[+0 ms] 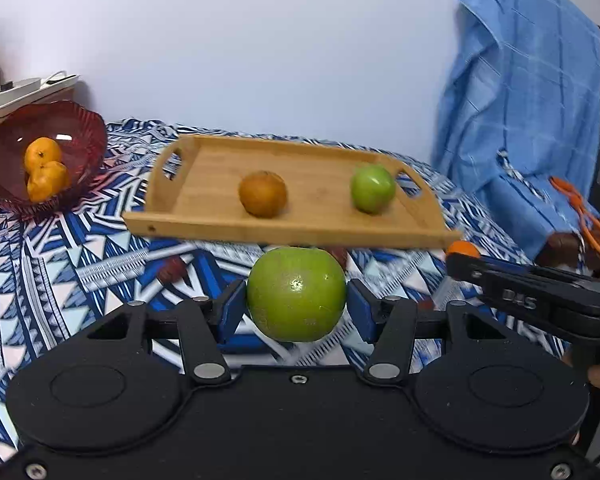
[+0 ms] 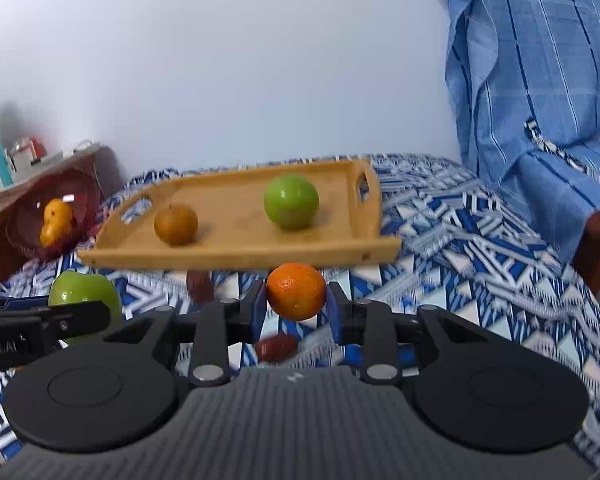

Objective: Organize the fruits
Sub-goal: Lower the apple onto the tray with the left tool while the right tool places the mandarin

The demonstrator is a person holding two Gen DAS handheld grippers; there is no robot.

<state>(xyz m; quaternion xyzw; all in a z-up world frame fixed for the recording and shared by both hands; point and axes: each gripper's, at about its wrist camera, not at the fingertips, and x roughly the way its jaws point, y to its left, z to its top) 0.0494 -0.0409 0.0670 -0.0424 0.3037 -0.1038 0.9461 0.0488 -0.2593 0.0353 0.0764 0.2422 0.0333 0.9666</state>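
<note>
My left gripper (image 1: 296, 300) is shut on a green apple (image 1: 296, 294), held above the patterned cloth in front of the wooden tray (image 1: 220, 224). My right gripper (image 2: 296, 300) is shut on an orange (image 2: 296, 291), also just before the tray (image 2: 236, 254). The tray holds a brown round fruit (image 1: 263, 193) and a second green apple (image 1: 372, 188); both also show in the right wrist view, the brown fruit (image 2: 176, 225) and the apple (image 2: 291, 201). A dark red bowl (image 1: 80, 128) at the left holds two oranges (image 1: 44, 168).
Small dark red fruits (image 2: 276, 347) lie on the blue patterned cloth (image 1: 60, 260) below the grippers. A blue striped cloth (image 1: 532, 100) hangs over a chair at the right. A low side table (image 2: 4, 216) with clutter stands left, by the bowl.
</note>
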